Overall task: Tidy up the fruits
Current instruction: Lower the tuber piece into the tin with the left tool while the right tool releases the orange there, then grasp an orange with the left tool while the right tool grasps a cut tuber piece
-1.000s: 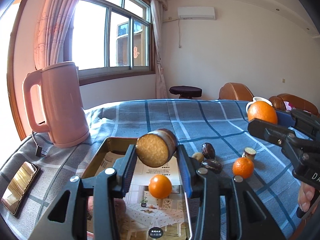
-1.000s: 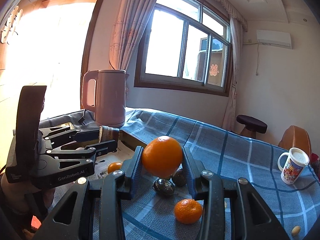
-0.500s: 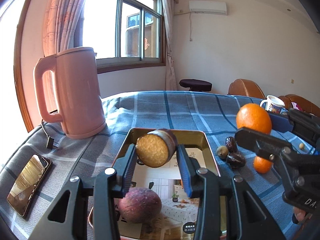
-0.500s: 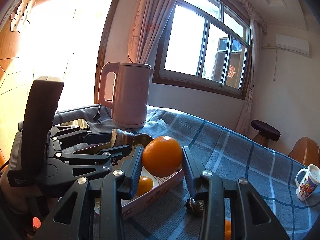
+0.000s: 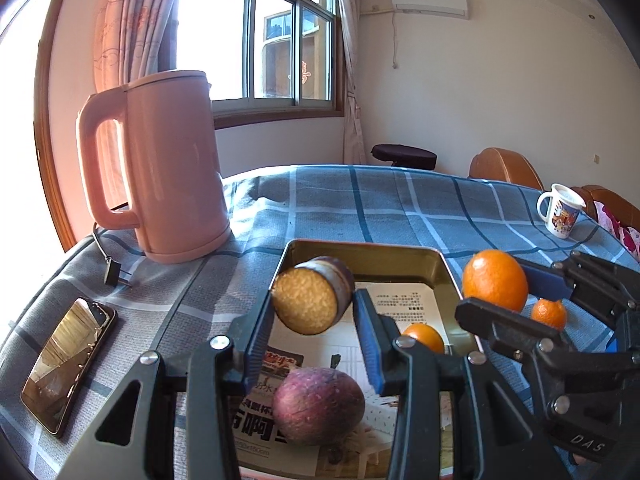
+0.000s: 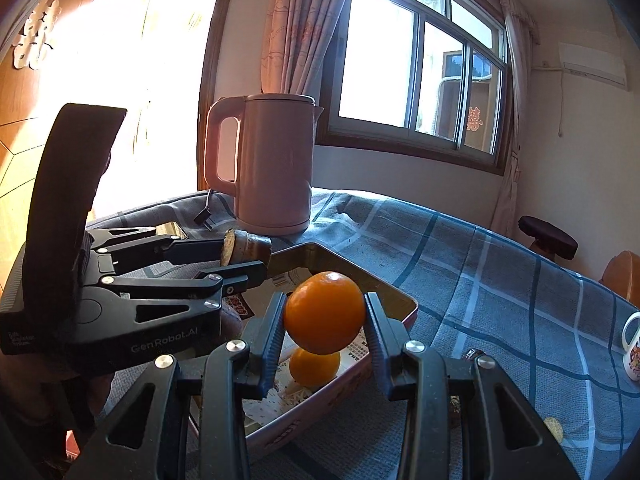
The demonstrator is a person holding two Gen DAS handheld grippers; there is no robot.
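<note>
1. The left tool (image 5: 314, 312) is clenched on a cut sweet potato piece (image 5: 312, 300), its yellow cut face turned toward the camera; the piece hangs above the tray (image 5: 360, 250).
2. The right tool (image 6: 325, 316) is clamped on a large orange (image 6: 325, 312), held over the tray's right edge as the left wrist view shows it.
3. Inside the tray, on printed paper, lie a whole purple sweet potato (image 5: 319, 406) at the near end and a small orange (image 5: 424, 336) toward the right wall, directly under the held orange in the right wrist view.
4. Right of the tray, outside it, a small tangerine (image 5: 549, 313) rests on the blue checked cloth (image 5: 360, 208) covering the counter.
5. Left of the tray stand a pink kettle (image 5: 168, 168) and, nearer, a phone (image 5: 68, 364) lying flat.
6. Far right of the tray, a printed mug (image 5: 560, 216) stands on the cloth.
</note>
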